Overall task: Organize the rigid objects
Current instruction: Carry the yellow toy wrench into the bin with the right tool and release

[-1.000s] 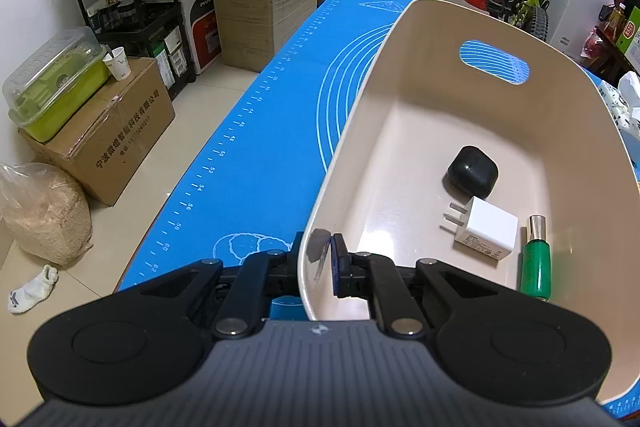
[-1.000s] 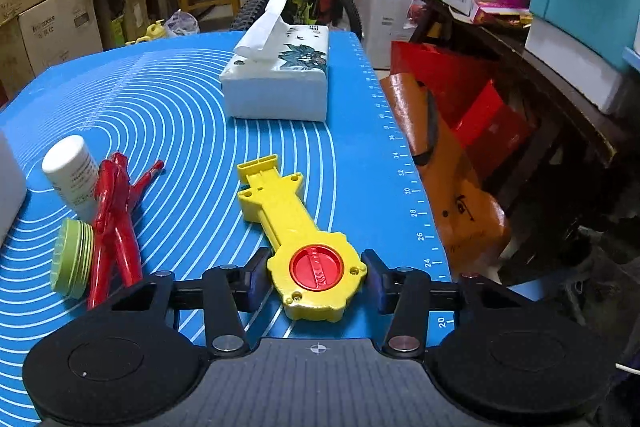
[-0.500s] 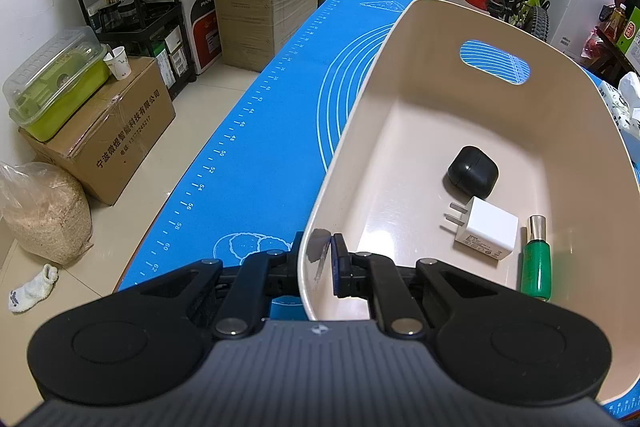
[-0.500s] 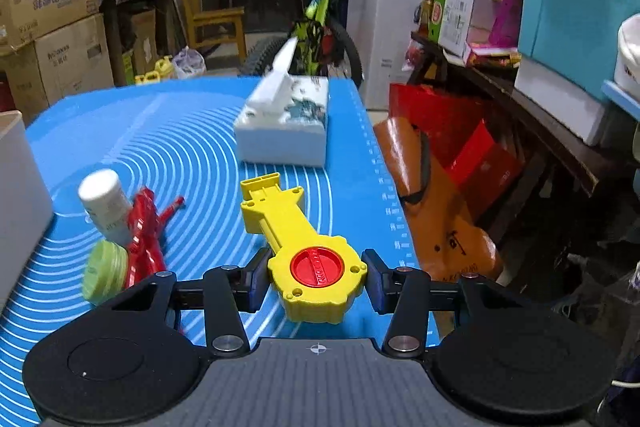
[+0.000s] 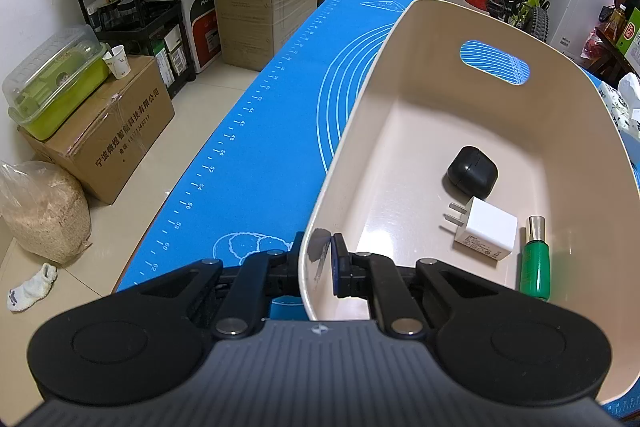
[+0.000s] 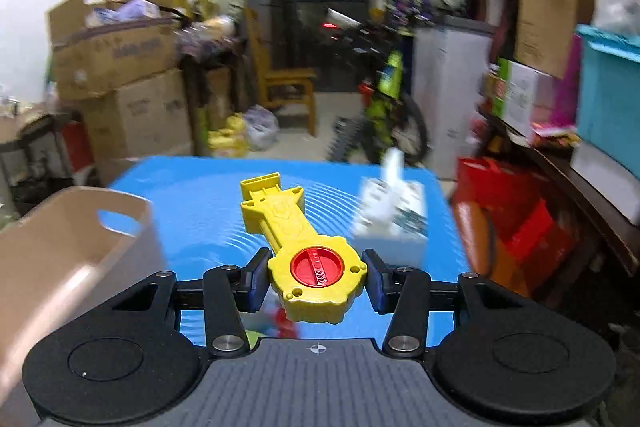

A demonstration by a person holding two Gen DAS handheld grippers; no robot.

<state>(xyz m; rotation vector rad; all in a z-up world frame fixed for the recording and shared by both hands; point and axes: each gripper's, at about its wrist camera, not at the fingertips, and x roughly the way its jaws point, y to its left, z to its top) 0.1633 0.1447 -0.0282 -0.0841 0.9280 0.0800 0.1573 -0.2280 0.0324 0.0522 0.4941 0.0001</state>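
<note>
My right gripper (image 6: 316, 281) is clamped on the round head of the yellow toy launcher (image 6: 308, 255); both pads press its sides at the red dial. The launcher is off the blue mat (image 6: 208, 195), and its long axis runs straight ahead, in line with my fingers, with the handle end pointing away from me. The right view is blurred, consistent with a hand in motion.

My left gripper (image 5: 318, 263) is pinched on the near wall of the beige bin (image 5: 400, 39), one finger outside the wall, one inside. That hand is the anchor.

Key relation: from the right gripper the bin (image 6: 64, 227) lies to the left and lower, its open top facing up. My judgement is that the carry goes leftward over the rim, then down. The launcher is long, so the handle must clear the bin's wall before I lower it.

Bin floor, near to far: green tube (image 5: 534, 263), white charger (image 5: 484, 229), black case (image 5: 472, 171). They cluster on the right side; the left half of the floor is bare, likely the best landing spot.

Farther on the mat, right of the launcher: tissue box (image 6: 390, 215), blurred.
</note>
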